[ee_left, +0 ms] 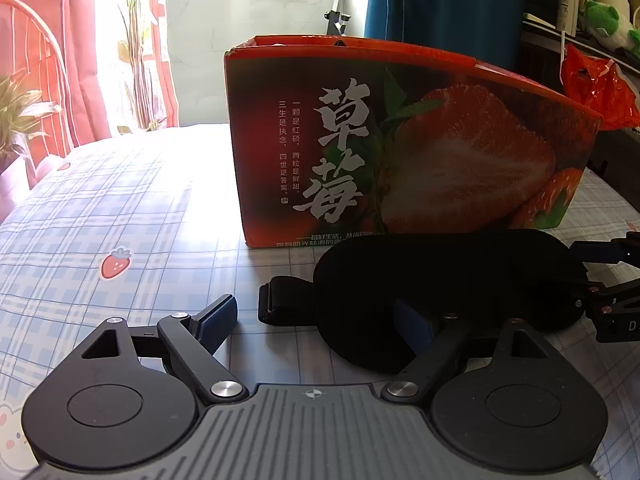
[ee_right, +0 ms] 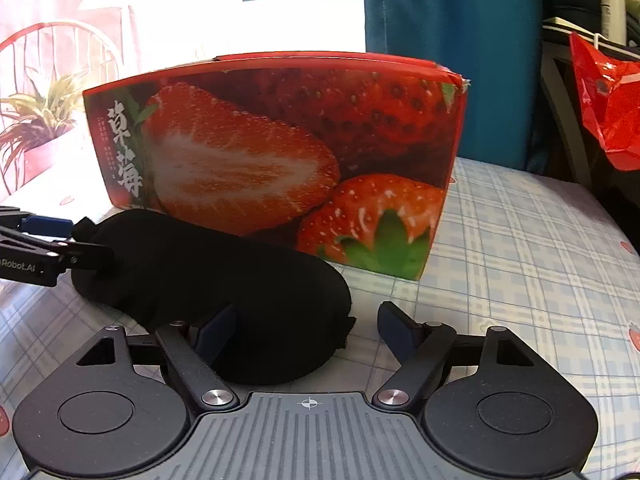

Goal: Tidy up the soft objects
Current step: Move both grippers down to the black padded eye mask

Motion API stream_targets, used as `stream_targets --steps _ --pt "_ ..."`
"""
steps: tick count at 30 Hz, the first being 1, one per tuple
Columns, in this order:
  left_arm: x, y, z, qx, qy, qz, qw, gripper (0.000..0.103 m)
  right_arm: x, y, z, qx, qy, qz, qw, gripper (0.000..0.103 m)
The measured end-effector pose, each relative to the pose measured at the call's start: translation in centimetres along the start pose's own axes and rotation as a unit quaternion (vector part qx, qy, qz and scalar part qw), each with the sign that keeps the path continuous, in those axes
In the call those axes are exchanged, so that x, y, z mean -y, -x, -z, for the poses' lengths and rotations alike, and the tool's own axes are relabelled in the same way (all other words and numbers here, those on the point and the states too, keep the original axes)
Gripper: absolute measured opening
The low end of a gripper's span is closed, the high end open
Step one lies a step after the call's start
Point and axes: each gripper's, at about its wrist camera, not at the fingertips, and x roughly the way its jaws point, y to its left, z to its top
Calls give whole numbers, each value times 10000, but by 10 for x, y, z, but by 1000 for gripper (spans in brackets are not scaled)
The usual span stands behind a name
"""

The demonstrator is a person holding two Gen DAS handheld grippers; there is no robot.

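A black padded eye mask [ee_left: 460, 272] [ee_right: 200, 264] lies flat on the plaid tablecloth [ee_left: 120, 208], right in front of a red strawberry-print box [ee_left: 400, 140] [ee_right: 280, 152] whose top is open. My left gripper [ee_left: 316, 326] is open around the mask's left end. Its strap [ee_left: 280, 304] lies between the fingers, and the left finger stands apart from it. My right gripper [ee_right: 306, 332] is open at the mask's right end, its right finger off the fabric. Each gripper shows at the edge of the other's view: the right gripper [ee_left: 612, 280] and the left gripper [ee_right: 40, 248].
A red plastic bag [ee_left: 592, 84] [ee_right: 608, 120] hangs behind the box on the right, by a blue curtain [ee_left: 444, 0]. A potted plant [ee_right: 36, 120] and a red chair [ee_left: 32, 40] stand at the left. A green plush toy [ee_left: 604, 20] sits on the shelf at far right.
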Motion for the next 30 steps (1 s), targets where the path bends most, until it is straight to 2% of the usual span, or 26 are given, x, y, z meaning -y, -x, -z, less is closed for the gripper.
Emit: stream_targets --steps 8,14,17,25,27,29,30 --pt "0 -2 -1 -5 -30 -21 10000 88 -2 3 1 19 74 -147 9999 61" --pt "0 -1 -1 -1 -24 -21 10000 88 4 14 0 -86 -148 -23 9999 61" --pt "0 -2 -1 -1 -28 -20 10000 88 15 18 8 -179 -566 -139 9981 61" --pt "0 -2 -1 -1 -26 -18 10000 88 10 8 5 -158 -769 -451 9959 64" --pt "0 -2 -1 0 -24 -19 10000 88 13 4 1 -140 -961 -520 9939 59" --pt "0 -2 -1 -1 -25 -20 10000 88 17 3 -2 -30 -1218 -510 9912 38" --pt "0 -2 -1 -2 -26 -21 10000 88 19 6 -2 129 -1316 -438 9903 35"
